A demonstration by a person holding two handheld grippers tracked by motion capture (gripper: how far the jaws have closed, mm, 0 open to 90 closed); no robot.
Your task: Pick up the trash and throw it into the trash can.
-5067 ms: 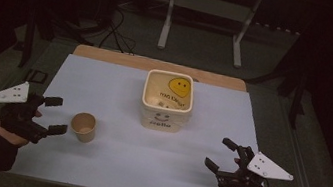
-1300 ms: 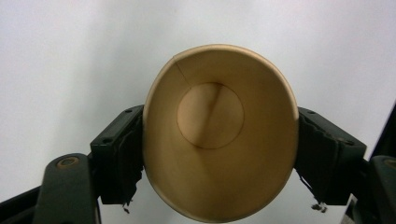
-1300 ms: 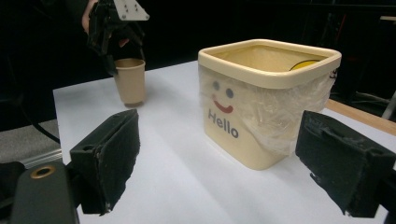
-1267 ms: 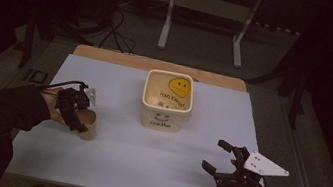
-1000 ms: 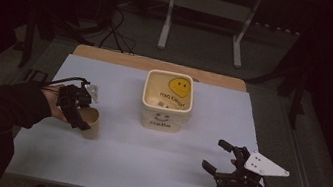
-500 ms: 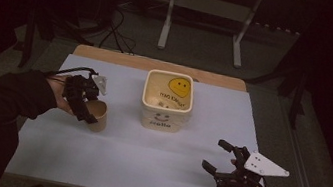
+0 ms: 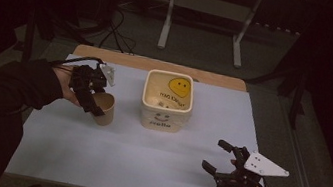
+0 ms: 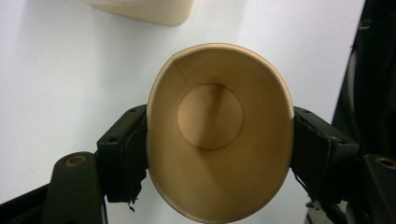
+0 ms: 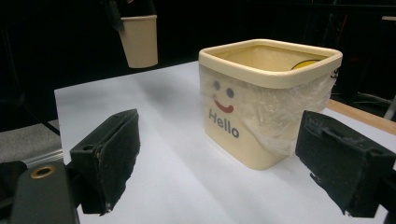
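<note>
- While your left gripper (image 7: 87, 92) holds the paper cup (image 7: 104, 108), its jaws press on the cup's two opposite sides, closed as far as the cup wall allows; in the left gripper view the cup (image 8: 219, 130) sits squarely between them, its rim squeezed into an oval.
- You look straight down the cup's open mouth there, onto a bare round bottom.
- Seen from your right gripper's camera, the cup (image 9: 139, 39) hangs clear above the white surface (image 9: 154, 116), slightly tilted.
- Beyond the left jaws, at the top of that view, lies a corner of the cream tub (image 8: 149, 10); from above, the tub (image 7: 167, 101) stands just beside the cup, not touching it.
- Your right gripper (image 7: 224, 163) rests near the surface's near edge, well apart from the cup, its jaws spread wide with nothing between them.
- Ahead of the right jaws stands the tub (image 9: 266, 100), showing a smiling face, the word "Hello" and a clear plastic liner folded over its side.
</note>
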